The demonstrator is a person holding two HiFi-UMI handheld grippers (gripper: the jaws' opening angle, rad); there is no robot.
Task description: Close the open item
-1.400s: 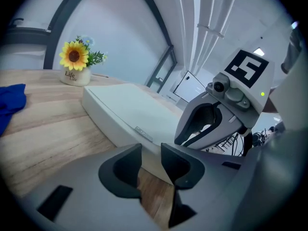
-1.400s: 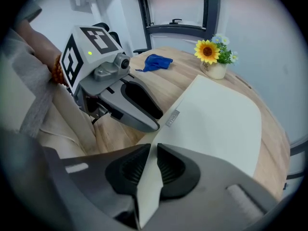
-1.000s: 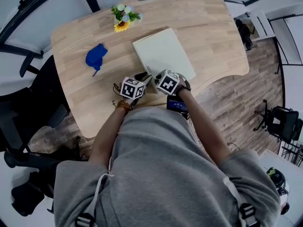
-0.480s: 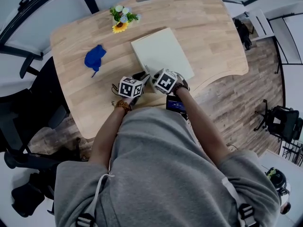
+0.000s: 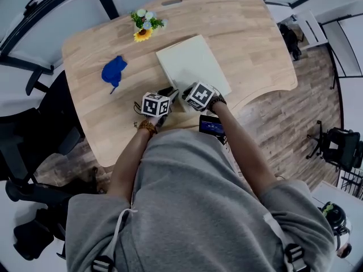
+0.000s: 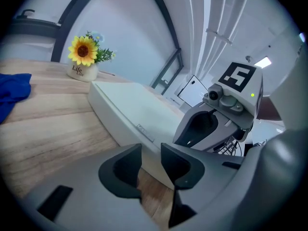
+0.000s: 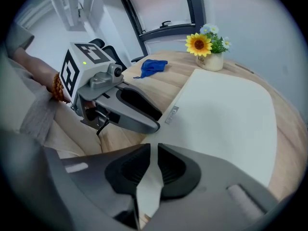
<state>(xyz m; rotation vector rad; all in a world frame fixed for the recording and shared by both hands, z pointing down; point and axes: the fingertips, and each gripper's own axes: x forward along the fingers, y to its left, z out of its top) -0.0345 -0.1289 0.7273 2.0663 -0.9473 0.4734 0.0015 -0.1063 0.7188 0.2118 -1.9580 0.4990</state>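
Observation:
A flat white box (image 5: 191, 66) lies on the wooden table (image 5: 255, 38) with its lid down; a small latch (image 7: 173, 114) shows on its left side. My left gripper (image 5: 169, 93) is at the box's near left corner (image 6: 144, 129), jaws apart, with only the corner and wood behind the gap (image 6: 150, 150). My right gripper (image 5: 187, 92) hovers low over the box's near edge. Its jaws are closing to a narrow gap (image 7: 154, 150), and only the white lid (image 7: 226, 114) shows through it. Each gripper appears in the other's view: the right gripper (image 6: 216, 124), the left gripper (image 7: 130, 109).
A small pot of flowers (image 5: 143, 26) stands at the table's far left, a crumpled blue cloth (image 5: 113, 69) on the left. A dark phone-like device (image 5: 211, 126) sits at the near table edge by my right wrist. A black chair (image 5: 34, 135) stands left of the table.
Both grippers stay at the box's near edge, barely shifted. The box lies flat with its lid down throughout.

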